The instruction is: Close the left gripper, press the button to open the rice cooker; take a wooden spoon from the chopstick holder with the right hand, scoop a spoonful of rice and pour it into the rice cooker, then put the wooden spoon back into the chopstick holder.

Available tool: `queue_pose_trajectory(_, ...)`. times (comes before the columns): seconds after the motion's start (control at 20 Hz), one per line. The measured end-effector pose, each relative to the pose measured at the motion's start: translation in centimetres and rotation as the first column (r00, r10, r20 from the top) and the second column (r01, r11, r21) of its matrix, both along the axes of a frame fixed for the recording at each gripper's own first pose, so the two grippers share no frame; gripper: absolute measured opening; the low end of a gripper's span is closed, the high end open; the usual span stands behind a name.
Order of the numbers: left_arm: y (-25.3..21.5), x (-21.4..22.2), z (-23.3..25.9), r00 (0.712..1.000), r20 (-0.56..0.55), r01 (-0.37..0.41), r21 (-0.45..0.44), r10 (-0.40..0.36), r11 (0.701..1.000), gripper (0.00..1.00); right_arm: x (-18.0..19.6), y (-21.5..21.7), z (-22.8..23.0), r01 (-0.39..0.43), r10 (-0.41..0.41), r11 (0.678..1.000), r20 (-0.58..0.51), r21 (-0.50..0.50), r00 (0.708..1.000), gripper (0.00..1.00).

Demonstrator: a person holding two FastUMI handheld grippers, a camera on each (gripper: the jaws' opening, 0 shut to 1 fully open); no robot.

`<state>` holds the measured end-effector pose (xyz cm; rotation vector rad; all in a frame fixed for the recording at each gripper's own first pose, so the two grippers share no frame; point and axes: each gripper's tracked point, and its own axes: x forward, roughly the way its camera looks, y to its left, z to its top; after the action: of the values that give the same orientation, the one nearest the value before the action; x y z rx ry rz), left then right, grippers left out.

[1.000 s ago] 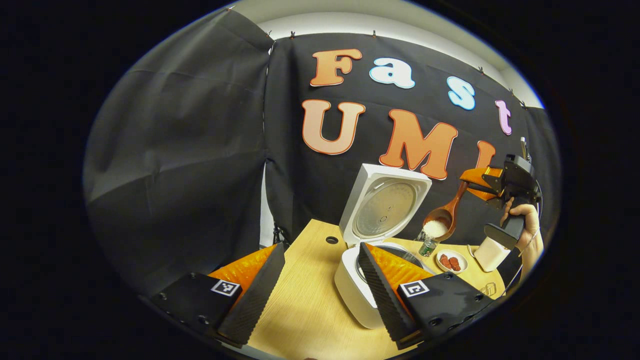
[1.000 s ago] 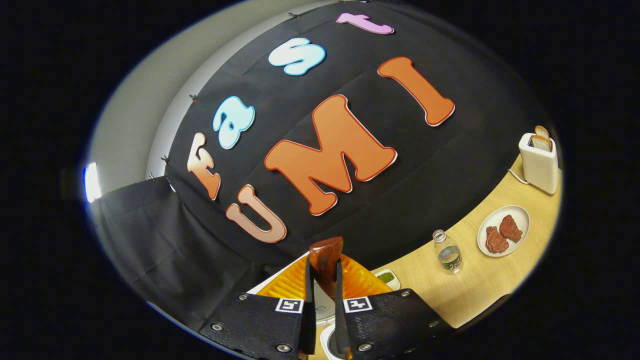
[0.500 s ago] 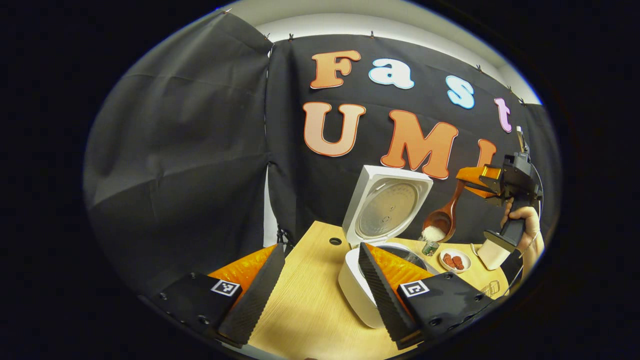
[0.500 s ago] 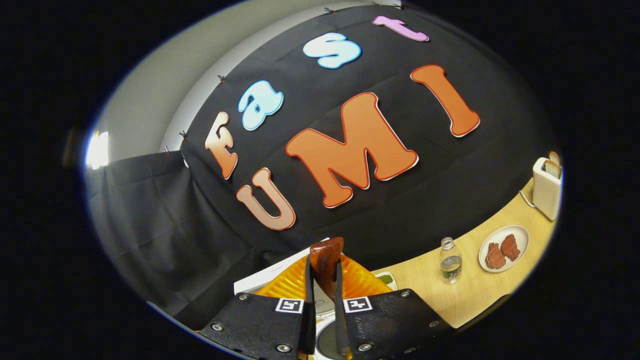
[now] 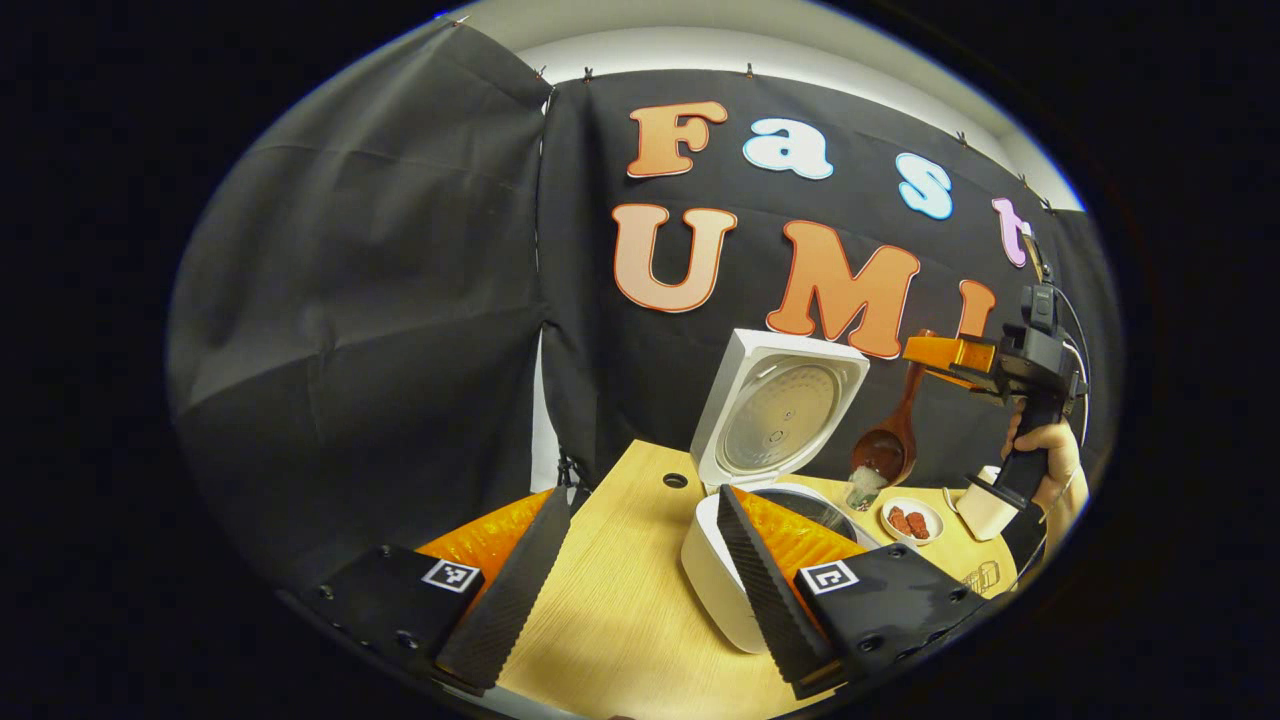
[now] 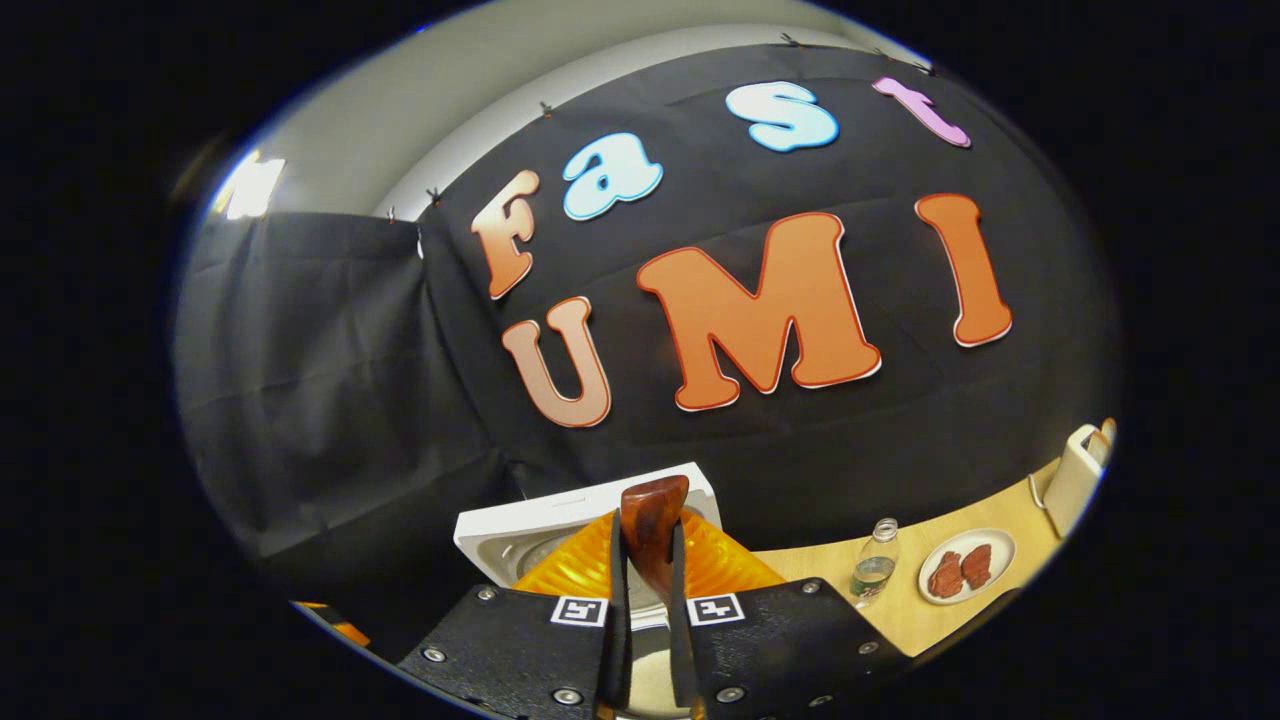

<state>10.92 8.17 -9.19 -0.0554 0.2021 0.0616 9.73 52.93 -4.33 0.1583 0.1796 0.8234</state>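
Observation:
The white rice cooker (image 5: 722,585) stands on the wooden table with its lid (image 5: 780,415) raised. My left gripper (image 5: 640,590) hovers open in front of it, nothing between its fingers. In the left gripper view the right gripper (image 5: 925,350), held by a hand (image 5: 1045,445), is up at the right, shut on the handle of the wooden spoon (image 5: 890,445). The spoon's bowl tips down and white rice (image 5: 864,480) spills toward the cooker pot. In the right gripper view my right gripper (image 6: 648,545) clamps the spoon handle (image 6: 652,505), with the cooker lid (image 6: 545,525) just below.
Behind the cooker stand a small bottle (image 6: 875,570), a plate with red meat pieces (image 6: 963,572) and a white toaster (image 6: 1072,482). A round hole (image 5: 675,480) is in the table near the cooker's left side. Black cloth walls close the back and left.
The right gripper has rolled level and tipped the spoon steeper; the heap of rice in its bowl has shrunk and now spills out. The cooker lid has come into the right gripper view.

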Motion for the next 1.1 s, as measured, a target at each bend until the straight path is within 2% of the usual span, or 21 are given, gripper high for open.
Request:
queue_pose_trajectory(0.4,0.8,-1.1,0.1,1.0,0.009,-0.017,-0.006,0.017,1.0,1.0,-2.5,1.6,-1.1,-0.091,0.098,0.992,0.077,-0.088,0.992,0.15)
queue_pose_trajectory(0.65,1.2,-1.9,0.3,0.999,0.016,-0.028,-0.008,0.028,1.0,1.0,-2.6,0.6,-0.7,-0.078,0.081,0.995,0.057,-0.056,0.995,0.15)
queue_pose_trajectory(0.9,0.9,-2.6,1.4,0.998,0.048,-0.028,-0.025,0.029,0.999,1.0,-1.7,-3.7,0.8,-0.022,0.022,1.0,0.035,0.0,0.999,0.15)
queue_pose_trajectory(1.1,0.4,-3.0,2.2,0.997,0.069,-0.024,-0.013,0.025,1.0,1.0,-0.5,-9.8,0.9,0.056,-0.056,0.998,0.007,0.035,0.998,0.15)
